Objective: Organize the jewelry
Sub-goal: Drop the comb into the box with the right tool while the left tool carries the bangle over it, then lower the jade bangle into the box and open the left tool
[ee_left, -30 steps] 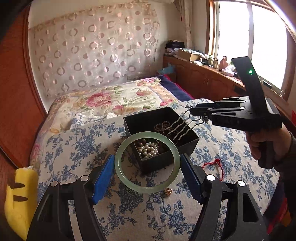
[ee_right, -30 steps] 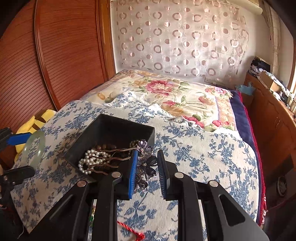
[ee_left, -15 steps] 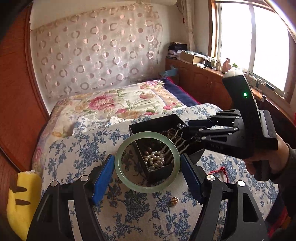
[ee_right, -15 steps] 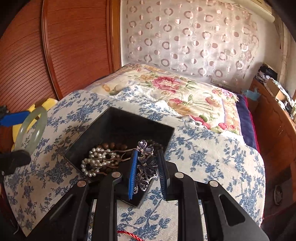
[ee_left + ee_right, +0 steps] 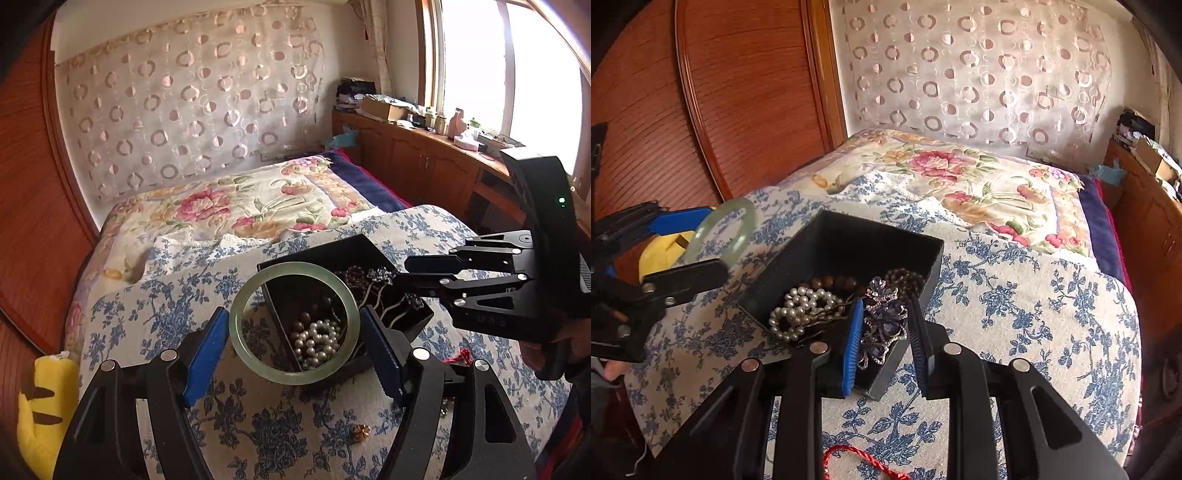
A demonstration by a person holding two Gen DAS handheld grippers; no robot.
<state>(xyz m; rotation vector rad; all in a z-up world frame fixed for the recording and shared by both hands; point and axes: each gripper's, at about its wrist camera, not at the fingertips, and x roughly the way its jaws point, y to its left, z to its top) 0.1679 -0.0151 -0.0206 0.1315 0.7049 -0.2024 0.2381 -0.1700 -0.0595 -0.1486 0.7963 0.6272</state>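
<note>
My left gripper [image 5: 293,332] is shut on a pale green jade bangle [image 5: 240,336] and holds it upright above the near-left corner of the black jewelry box [image 5: 325,247]. The bangle [image 5: 738,221] and box [image 5: 849,236] also show in the right wrist view. My right gripper [image 5: 886,325] is shut on a purple jewelled hair comb [image 5: 882,317], low over the box's near corner, its prongs pointing into the box. The box holds a pearl string [image 5: 798,314] and brown bead bracelets [image 5: 831,283].
The box sits on a blue floral cloth [image 5: 1015,306] over the bed. A red cord [image 5: 868,458] and a small gold piece [image 5: 361,431] lie on the cloth nearby. A yellow plush toy [image 5: 40,398] lies at the left. Wooden cabinets [image 5: 424,166] stand at the right.
My right gripper has carried the hair comb over the box and lowered it toward the near corner. The left gripper has moved closer to the box with the bangle.
</note>
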